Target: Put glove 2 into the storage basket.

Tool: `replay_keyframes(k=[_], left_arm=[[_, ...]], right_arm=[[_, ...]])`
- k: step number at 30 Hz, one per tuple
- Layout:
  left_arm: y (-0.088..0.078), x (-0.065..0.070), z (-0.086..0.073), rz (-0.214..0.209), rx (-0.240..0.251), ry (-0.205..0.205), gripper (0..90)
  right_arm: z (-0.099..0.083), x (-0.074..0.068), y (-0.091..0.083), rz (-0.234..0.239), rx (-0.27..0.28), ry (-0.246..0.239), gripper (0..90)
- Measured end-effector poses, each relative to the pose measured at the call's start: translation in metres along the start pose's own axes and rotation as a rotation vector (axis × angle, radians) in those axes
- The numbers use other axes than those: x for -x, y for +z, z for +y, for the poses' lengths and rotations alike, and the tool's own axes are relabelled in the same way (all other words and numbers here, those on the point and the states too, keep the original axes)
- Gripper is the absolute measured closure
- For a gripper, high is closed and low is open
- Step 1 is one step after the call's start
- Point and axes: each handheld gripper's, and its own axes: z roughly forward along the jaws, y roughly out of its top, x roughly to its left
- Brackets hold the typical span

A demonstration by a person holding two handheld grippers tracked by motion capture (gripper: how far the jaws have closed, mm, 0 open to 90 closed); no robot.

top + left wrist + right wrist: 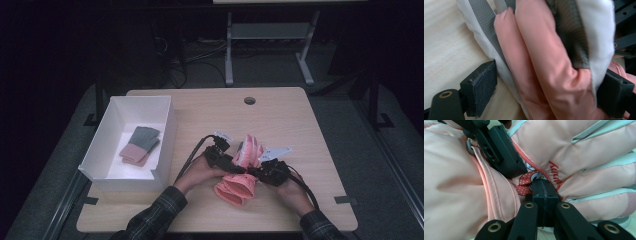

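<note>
Pink ski glove (243, 170) lying mid-desk, slightly toward the near edge, between the two grippers. Long axis roughly front-to-back, tilted: fingers pointing toward the far edge and a little right, cuff opening toward the near edge and a little left. Finger end lifted off the desk (300, 120); cuff end resting on it.

Left gripper (231, 161) at the glove's left side, jaws spread wide with the glove's fingers (544, 62) between them. Right-hand pad against the white fabric; left-hand pad just beside it, contact not certain.

Right gripper (256, 172) at the glove's right side, jaws fully together, tips (543, 195) against the back of the glove near the wrist seam. Whether fabric is pinched between them: cannot tell.

Glove padded, salmon pink with pale mint-white piping, grey grip strips on the fingers' underside, red script lettering and a red dotted-bow patch on the back, wide gathered cuff.

White box (165, 145) by the left edge, holding a grey and pink knit glove (140, 145).
</note>
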Motion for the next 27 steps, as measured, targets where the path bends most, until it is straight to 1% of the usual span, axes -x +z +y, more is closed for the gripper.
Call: replay_keyframes(k=[1,3,6,8,10,12,15,20,22,24,25,26,27], left_arm=[[0.000,0.000,0.000,-0.001,-0.002,-0.002,12.7],[0.001,0.002,0.000,0.002,-0.007,0.005,12.7],[0.005,0.005,0.001,-0.008,-0.004,0.014,13.9],[0.006,0.004,0.002,-0.026,-0.010,0.015,17.7],[0.005,0.002,0.001,-0.054,-0.014,0.011,23.7],[0.005,0.000,0.000,-0.069,-0.013,0.013,28.8],[0.003,-0.004,-0.003,-0.087,0.001,-0.002,35.7],[0.002,-0.009,-0.005,-0.112,0.009,-0.010,45.8],[0.001,-0.010,-0.005,-0.125,0.009,-0.012,50.0],[0.001,-0.011,-0.005,-0.132,0.009,-0.010,53.4],[0.001,-0.010,-0.005,-0.130,0.009,-0.005,55.2],[0.001,-0.009,-0.004,-0.119,0.006,-0.001,56.8],[0.000,-0.008,-0.004,-0.116,0.004,0.004,58.5]], right_arm=[[0.000,0.000,0.000,-0.001,0.001,-0.001,90.0],[0.000,0.000,0.000,0.001,0.002,0.001,90.0],[-0.001,0.000,0.000,0.002,0.004,0.002,90.0],[-0.001,0.001,0.001,0.008,0.004,0.006,90.0],[-0.001,0.002,0.001,0.009,0.004,0.009,90.0],[-0.001,0.001,0.002,0.005,0.004,0.011,90.0],[-0.001,0.001,0.002,0.003,0.005,0.009,90.0],[-0.001,0.001,0.002,-0.009,0.002,0.009,90.0],[-0.001,0.002,0.000,0.000,0.004,0.018,90.0],[-0.001,0.004,-0.002,0.012,0.009,0.025,90.0],[-0.001,0.005,-0.004,0.019,0.014,0.029,90.0],[-0.001,0.005,-0.007,0.021,0.018,0.028,89.5],[-0.002,0.005,-0.010,0.018,0.026,0.023,86.2]])
